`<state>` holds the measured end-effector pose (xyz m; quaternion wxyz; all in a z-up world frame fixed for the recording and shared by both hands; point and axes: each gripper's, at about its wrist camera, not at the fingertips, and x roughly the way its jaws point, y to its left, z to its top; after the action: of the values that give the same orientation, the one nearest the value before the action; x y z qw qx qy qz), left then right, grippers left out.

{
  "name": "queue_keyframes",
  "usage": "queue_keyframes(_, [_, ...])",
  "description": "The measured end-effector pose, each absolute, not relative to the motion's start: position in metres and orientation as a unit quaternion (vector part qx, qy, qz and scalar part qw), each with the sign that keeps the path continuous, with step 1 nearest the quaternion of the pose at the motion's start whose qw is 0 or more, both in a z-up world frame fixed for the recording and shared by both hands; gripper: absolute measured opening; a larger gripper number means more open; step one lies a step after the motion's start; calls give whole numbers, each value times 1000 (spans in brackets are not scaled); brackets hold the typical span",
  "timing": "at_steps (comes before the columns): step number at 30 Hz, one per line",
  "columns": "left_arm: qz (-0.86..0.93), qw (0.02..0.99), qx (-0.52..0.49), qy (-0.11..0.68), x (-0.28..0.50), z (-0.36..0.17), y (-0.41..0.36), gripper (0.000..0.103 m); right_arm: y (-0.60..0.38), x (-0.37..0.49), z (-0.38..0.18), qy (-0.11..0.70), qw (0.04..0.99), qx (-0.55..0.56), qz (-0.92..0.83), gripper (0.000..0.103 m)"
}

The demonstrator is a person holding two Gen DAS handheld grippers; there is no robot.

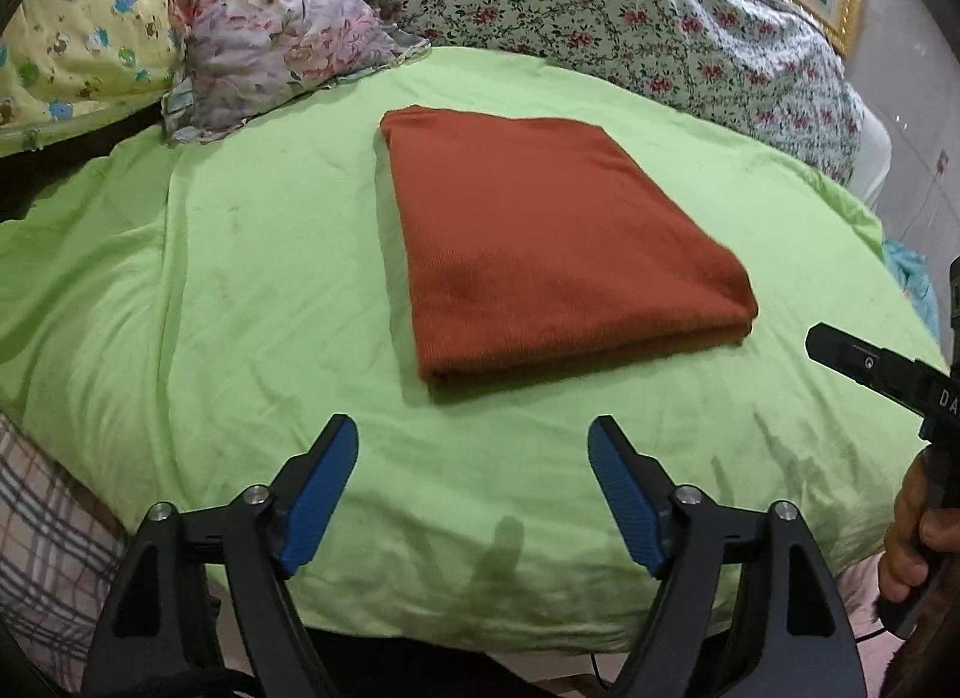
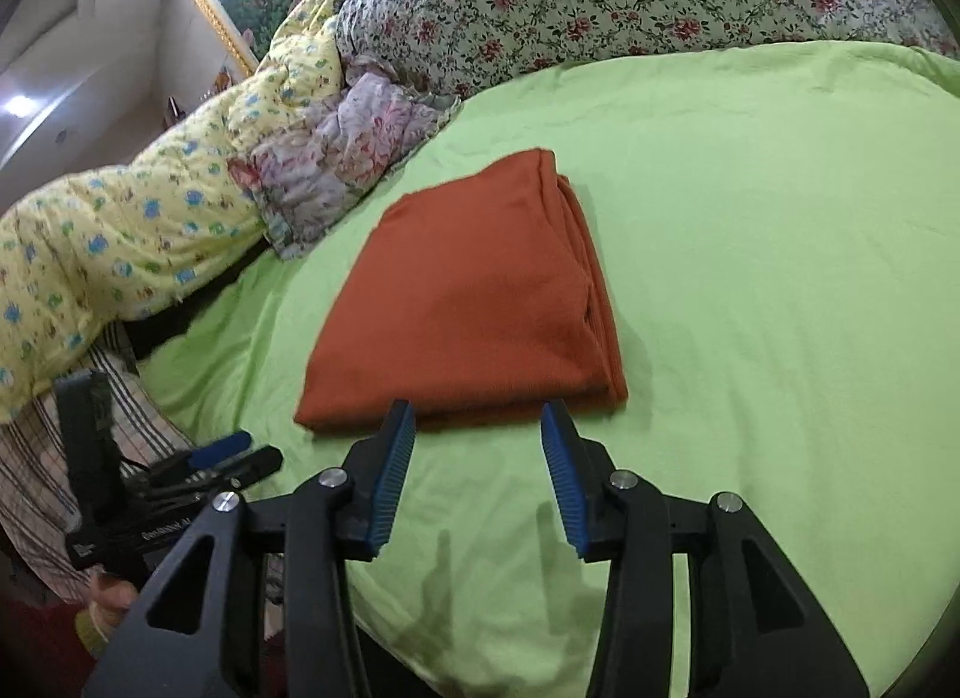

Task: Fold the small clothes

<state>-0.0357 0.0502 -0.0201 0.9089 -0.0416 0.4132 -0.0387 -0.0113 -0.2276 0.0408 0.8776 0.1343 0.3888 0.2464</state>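
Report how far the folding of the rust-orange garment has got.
Done: the rust-orange knit garment lies on the light green bedsheet as a neat, layered rectangle. In hand: nothing; the left gripper and right gripper are both open, short of its near edge. Left: apparently little; no other loose small clothes are clearly visible.

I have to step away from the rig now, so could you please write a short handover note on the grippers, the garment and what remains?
Left gripper: jaws open, empty, held over the green sheet short of the garment's near edge.
Right gripper: jaws open, empty, tips just short of the garment's near edge.
Orange garment: lying on the green sheet, folded into a neat layered rectangle, with stacked edges visible on its right side in the right wrist view.
Done: this piece looks fully folded.
Left: probably just set it aside. A crumpled floral cloth lies beyond it; whether that is next, I cannot tell.
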Motion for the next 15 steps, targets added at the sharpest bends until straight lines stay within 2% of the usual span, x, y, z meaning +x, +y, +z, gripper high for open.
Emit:
queue_keyframes(6, [-33, 911, -15, 411, -50, -30, 49, 81, -214, -32, 28, 396, 883, 87, 237, 55])
queue_keyframes(10, [-28, 914, -6, 404, -53, -32, 54, 82, -210, -44, 22, 384, 891, 64, 235, 74])
queue_keyframes(15, [-23, 913, -17, 406, -48, -32, 61, 82, -206, -46, 17, 382, 892, 55, 237, 79])
